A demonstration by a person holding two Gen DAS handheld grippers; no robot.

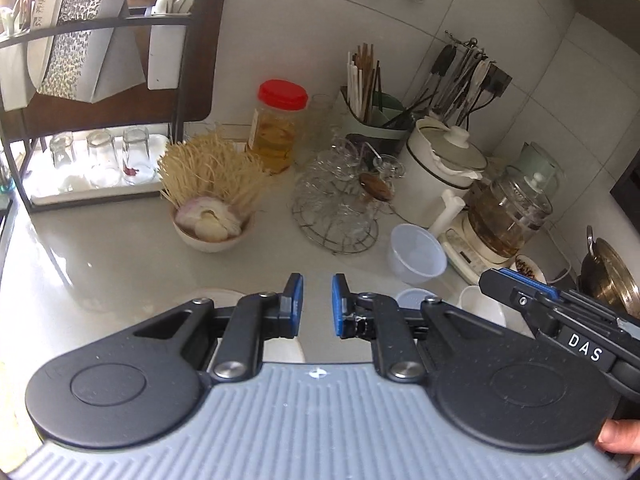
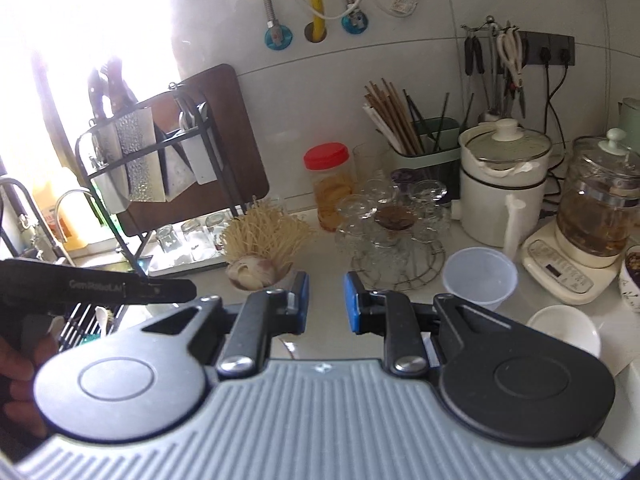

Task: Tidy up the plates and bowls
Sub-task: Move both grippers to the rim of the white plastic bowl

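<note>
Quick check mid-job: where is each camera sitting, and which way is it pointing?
Left wrist: on the left gripper, looking down over the counter; right gripper and a fingertip show.
Right wrist: on the right gripper, facing the wall; left gripper and a hand show.
Shared: red-lid jar, plastic cup.

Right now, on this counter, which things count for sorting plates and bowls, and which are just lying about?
For the job:
- bowl of garlic
- clear plastic bowl
- small white bowl
- white plate

Lying about:
- red-lidded jar
- wire rack of glasses
- chopstick holder
- white pot
- glass kettle
</note>
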